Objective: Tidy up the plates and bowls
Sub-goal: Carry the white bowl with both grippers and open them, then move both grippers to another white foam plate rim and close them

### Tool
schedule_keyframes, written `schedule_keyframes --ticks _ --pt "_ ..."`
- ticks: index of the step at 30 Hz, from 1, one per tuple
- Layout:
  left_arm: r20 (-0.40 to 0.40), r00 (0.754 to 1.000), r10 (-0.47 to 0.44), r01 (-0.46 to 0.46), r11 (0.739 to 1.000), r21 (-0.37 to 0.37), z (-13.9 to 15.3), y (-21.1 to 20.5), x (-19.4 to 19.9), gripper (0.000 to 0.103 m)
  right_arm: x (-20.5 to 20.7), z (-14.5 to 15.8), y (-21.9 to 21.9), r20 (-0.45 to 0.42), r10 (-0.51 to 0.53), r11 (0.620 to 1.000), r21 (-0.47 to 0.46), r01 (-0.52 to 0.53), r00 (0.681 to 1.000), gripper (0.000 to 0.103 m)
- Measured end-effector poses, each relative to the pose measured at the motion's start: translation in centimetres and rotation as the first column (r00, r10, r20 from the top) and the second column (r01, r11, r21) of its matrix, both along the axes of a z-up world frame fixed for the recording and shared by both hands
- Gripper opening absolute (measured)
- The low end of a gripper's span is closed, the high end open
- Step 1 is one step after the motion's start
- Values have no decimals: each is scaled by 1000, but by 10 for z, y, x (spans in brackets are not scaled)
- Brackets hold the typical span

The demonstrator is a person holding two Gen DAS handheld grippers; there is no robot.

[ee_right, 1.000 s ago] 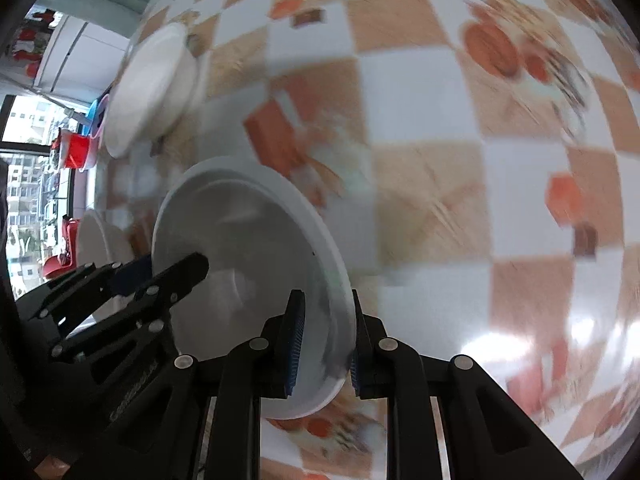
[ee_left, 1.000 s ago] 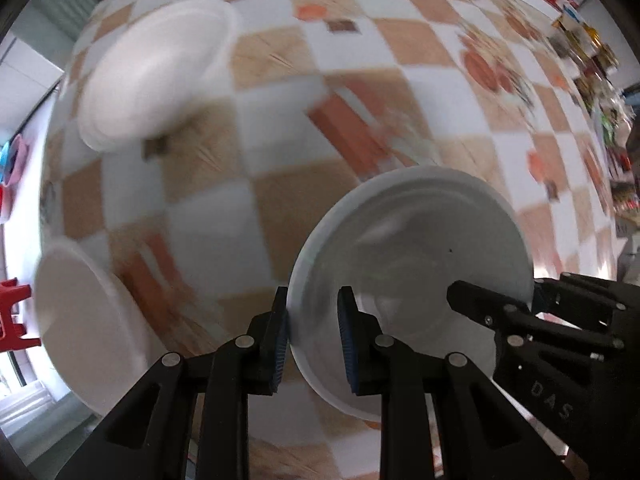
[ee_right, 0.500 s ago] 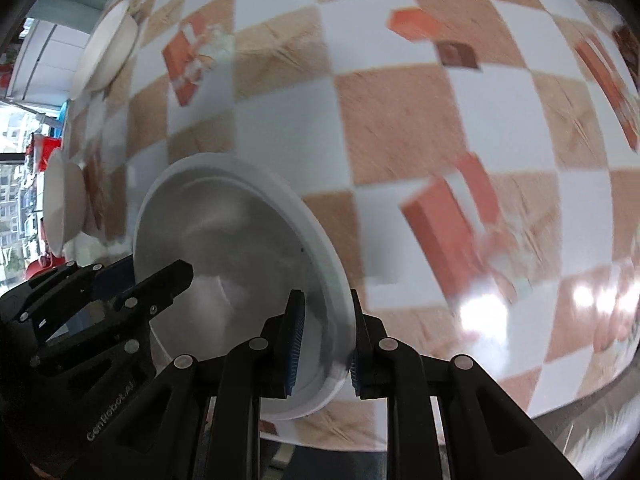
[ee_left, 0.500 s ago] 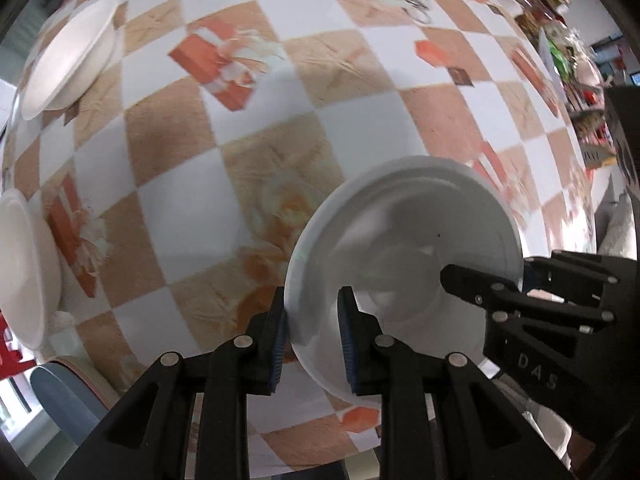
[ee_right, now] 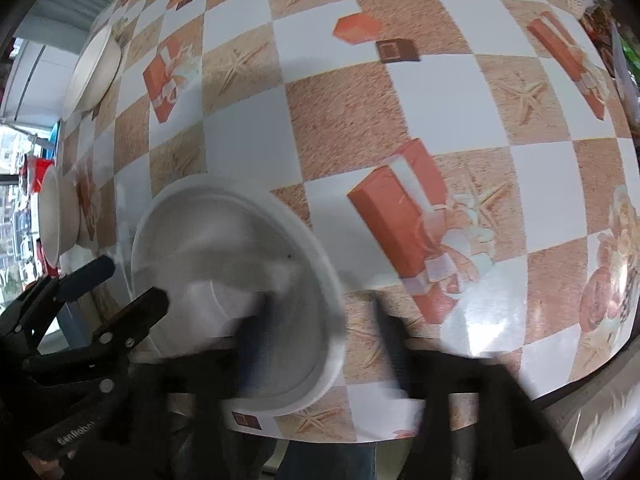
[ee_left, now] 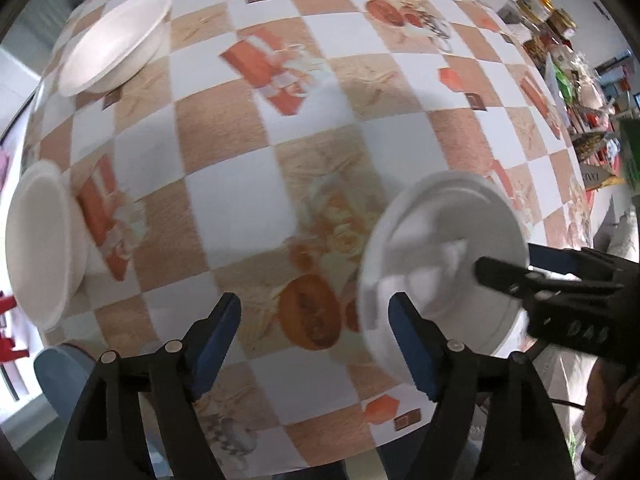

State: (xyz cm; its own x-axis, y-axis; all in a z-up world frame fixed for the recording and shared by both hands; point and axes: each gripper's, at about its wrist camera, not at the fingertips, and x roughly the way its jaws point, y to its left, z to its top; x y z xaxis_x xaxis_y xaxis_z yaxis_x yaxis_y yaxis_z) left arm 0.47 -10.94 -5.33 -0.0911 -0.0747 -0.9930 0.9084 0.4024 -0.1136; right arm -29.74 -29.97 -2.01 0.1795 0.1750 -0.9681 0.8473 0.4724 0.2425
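- Left gripper [ee_left: 314, 336]: jaws opening, blue pads wide apart, nothing pressed between them, only bare checked tablecloth [ee_left: 240, 208] in the gap.
- Just right of the left gripper's right pad: a white foam bowl [ee_left: 440, 256], rim blurred, mouth facing up and tipped a little toward the camera; rim crossing in front of that pad, contact impossible to tell.
- Right gripper [ee_right: 320, 320]: jaws opening too, fingers smeared by motion blur, the bowl's near rim lying between them with no pad visibly pressing on it.
- Same bowl in the right wrist view [ee_right: 236, 300]: open side up, near the table's front edge, whether fully settled on the cloth or a touch above it unclear.
- Round bowl, so no long axis; only the rim direction matters, near rim toward the right gripper, left rim toward the left gripper.
- Both grippers at the bowl's rim, on opposite sides; the right looks the closer one, straddling the rim.
- Farther out, at the left edge: a second white foam bowl [ee_left: 38, 240], mouth up.
- Well apart at the far left corner: a third white foam bowl [ee_left: 116, 40], likely candidates for stacking.
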Motion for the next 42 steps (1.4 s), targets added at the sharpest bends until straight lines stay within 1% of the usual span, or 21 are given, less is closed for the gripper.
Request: schedule_keyframes --ticks 1,4,6,7,8,9,10,12,14,16,19,21,25,30,31,34,37,39,42 --pt "-11 1000 17 -17 1000 -2 0 3 5 82 -3 3 -2 7 -8 1000 -9 8 1000 72" --pt "-69 994 84 -86 996 -20 2 15 23 84 -15 8 -10 -9 -25 999 -20 25 1000 72" --pt "-65 991 118 -121 992 -35 6 23 36 85 -21 14 -13 -14 -41 999 -30 41 999 72" --pt "-49 990 132 -134 990 -36 8 23 39 86 -24 16 -15 -15 -44 998 -36 44 999 74" --pt "-40 989 143 -145 989 -32 10 25 41 86 -26 21 -16 -20 -47 998 -52 46 999 90" --pt "-40 988 148 -148 989 -18 10 28 42 87 -27 26 -18 -26 -49 996 -80 46 998 101" --pt "-49 986 158 -159 987 -16 9 29 43 88 -28 31 -17 -19 -47 993 -112 44 999 103" --pt "-60 983 172 -173 985 -23 10 34 45 91 -28 41 -19 -29 -32 985 -168 27 999 103" --pt "-63 981 184 -186 982 -39 18 44 43 92 -25 48 -14 -30 -23 982 -189 17 999 103" --pt "-63 977 204 -208 977 -52 25 49 48 92 -20 56 -15 -17 -11 982 -189 8 1000 103" --pt "-64 970 234 -237 970 -57 33 52 53 92 -6 64 -4 1 13 982 -191 -12 1000 103" --pt "-31 971 237 -238 970 -50 38 53 57 92 10 69 5 17 33 981 -194 -30 999 103" --pt "1 964 267 -266 961 -71 51 66 73 92 50 70 19 40 70 980 -191 -61 997 103" --pt "94 941 325 -319 945 -73 64 82 102 92 86 75 36 67 132 977 -177 -118 989 103" --pt "100 936 339 -332 940 -79 66 86 108 92 94 74 40 71 140 976 -175 -126 988 103" --pt "119 910 397 -389 917 -83 67 98 133 92 121 74 52 84 181 972 -169 -165 980 103" --pt "129 879 459 -454 888 -73 64 111 158 92 144 74 62 104 219 966 -163 -200 970 103" --pt "144 860 489 -484 872 -71 61 116 172 92 161 71 69 108 243 962 -158 -224 964 103" --pt "162 841 517 -513 856 -71 55 120 191 92 191 63 78 119 267 958 -136 -251 956 103"
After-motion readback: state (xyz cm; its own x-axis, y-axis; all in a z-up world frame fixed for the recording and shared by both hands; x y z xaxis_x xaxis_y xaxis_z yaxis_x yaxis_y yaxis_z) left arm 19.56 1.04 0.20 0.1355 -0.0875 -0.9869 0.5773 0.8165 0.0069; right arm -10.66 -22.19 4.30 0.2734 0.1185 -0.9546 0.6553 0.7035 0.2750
